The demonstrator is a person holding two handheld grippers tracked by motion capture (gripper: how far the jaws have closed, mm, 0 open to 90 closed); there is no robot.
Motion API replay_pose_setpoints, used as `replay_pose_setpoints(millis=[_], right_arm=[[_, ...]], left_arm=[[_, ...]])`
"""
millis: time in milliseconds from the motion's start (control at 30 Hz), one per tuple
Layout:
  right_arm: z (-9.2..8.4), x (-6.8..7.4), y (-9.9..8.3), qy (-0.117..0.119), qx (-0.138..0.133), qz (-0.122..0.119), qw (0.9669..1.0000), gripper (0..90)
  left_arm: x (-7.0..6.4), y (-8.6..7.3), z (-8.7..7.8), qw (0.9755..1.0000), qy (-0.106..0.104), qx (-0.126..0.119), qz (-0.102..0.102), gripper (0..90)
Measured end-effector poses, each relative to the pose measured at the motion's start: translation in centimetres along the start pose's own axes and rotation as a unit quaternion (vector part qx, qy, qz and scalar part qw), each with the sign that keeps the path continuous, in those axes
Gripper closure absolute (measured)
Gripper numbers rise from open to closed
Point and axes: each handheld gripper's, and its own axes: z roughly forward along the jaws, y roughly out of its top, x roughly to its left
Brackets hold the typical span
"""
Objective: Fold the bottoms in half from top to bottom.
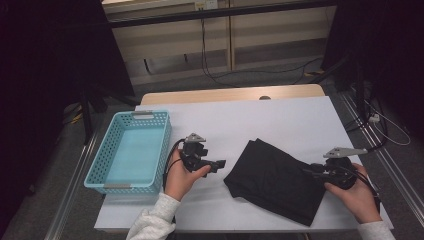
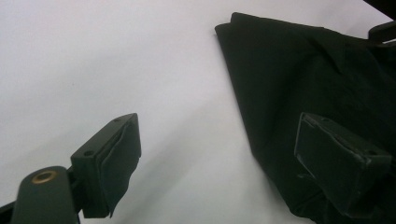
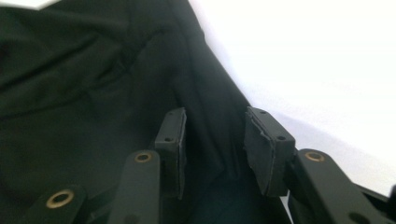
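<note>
A black folded cloth [image 1: 275, 177] lies on the white table [image 1: 280, 120], right of the middle. My left gripper [image 1: 220, 164] is held just left of the cloth, pointing toward it. In the left gripper view its jaws [image 2: 219, 135] stand wide open over bare table, with the cloth [image 2: 289, 74] ahead and under the right jaw. My right gripper [image 1: 307, 170] is at the cloth's right edge. In the right gripper view its jaws [image 3: 215, 126] stand apart over a raised fold of the cloth [image 3: 93, 70], and the pads do not press on it.
A light blue perforated basket [image 1: 100, 165] stands at the table's left edge, with nothing in it. Bare white table lies behind the cloth. Dark curtains, stands and cables surround the table beyond its far edge.
</note>
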Motion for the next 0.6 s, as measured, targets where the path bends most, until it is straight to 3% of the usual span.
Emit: replay_pose_setpoints(millis=[133, 167, 233, 400, 600], right_arm=[[0.5, -0.2, -0.2, 0.006, 0.005, 0.011, 0.9999, 59.9], [0.5, -0.3, -0.2, 0.008, 0.006, 0.012, 0.9999, 62.8], [0.5, -0.2, 0.0, 0.029, 0.008, 0.013, 0.9995, 78.7], [0.5, 0.4, 0.8, 0.028, 0.020, -0.004, 0.9994, 81.7], [0.7, 1.0, 2.1, 0.043, -0.005, -0.011, 0.9990, 81.8]], left_arm=[[0.1, -0.1, 0.0, 1.0000, 0.000, 0.001, 0.000, 14.5], [0.2, -0.1, -0.1, 1.0000, 0.001, 0.001, 0.000, 14.5], [0.1, 0.0, -0.1, 1.0000, 0.004, 0.000, 0.000, 14.5], [0.0, 0.0, 0.0, 1.0000, 0.004, -0.001, 0.001, 14.5], [0.1, -0.1, 0.0, 1.0000, 0.005, 0.000, 0.000, 14.5]])
